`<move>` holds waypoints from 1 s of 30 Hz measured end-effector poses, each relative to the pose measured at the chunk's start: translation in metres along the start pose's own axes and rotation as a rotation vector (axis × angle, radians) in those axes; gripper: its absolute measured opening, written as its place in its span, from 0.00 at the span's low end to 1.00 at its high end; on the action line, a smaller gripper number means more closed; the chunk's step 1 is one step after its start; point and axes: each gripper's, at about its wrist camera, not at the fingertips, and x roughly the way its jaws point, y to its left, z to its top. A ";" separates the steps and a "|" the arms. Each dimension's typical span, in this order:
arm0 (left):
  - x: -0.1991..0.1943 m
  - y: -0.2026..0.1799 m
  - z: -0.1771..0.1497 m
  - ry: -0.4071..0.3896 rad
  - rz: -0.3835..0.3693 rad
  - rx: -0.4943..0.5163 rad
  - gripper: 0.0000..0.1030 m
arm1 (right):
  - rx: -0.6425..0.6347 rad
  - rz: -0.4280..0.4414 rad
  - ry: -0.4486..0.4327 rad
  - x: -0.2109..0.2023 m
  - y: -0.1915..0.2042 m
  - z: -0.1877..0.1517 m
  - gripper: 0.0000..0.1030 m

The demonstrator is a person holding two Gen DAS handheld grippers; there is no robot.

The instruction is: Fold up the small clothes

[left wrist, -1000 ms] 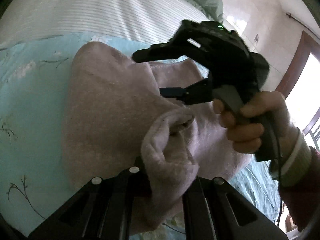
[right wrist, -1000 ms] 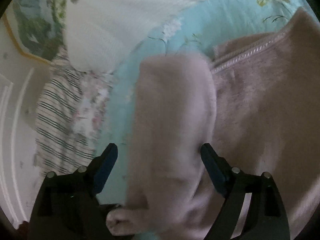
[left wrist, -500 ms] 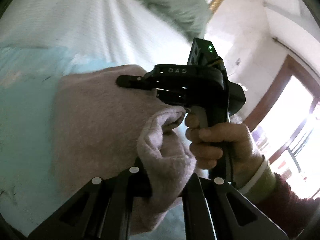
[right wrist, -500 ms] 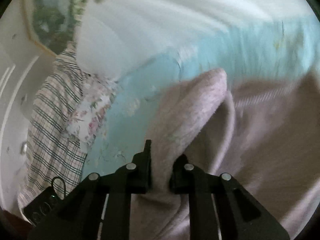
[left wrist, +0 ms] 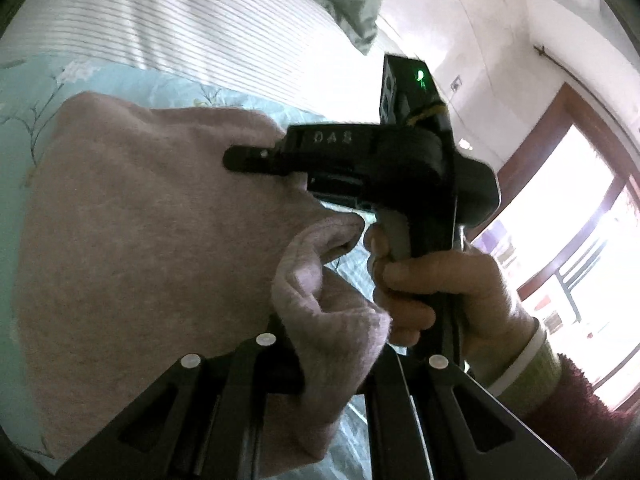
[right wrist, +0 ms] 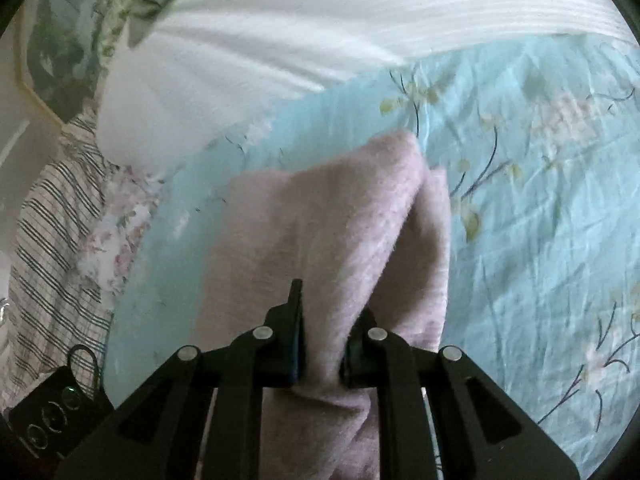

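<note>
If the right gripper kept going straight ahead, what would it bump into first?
Probably the blue sheet. The right gripper is shut on the pink cloth, which hangs ahead of it over the sheet; depth is hard to judge.

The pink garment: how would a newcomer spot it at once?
Find the pale blue floral bedspread. The pink garment hangs above it, pinched by both the left gripper and right gripper. It alone is fuzzy, plain and unpatterned.

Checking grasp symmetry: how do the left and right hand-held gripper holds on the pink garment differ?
The left hand-held gripper pinches a bunched, rolled edge; the right hand-held gripper pinches a flatter doubled fold. In the left wrist view the right one appears side-on, with the hand on its handle; the left one's hand is unseen. Both are shut on the pink garment.
</note>
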 end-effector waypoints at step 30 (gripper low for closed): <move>-0.066 0.136 0.006 0.042 0.089 -0.296 0.84 | 0.169 -0.009 -0.028 -0.019 -0.025 -0.044 0.83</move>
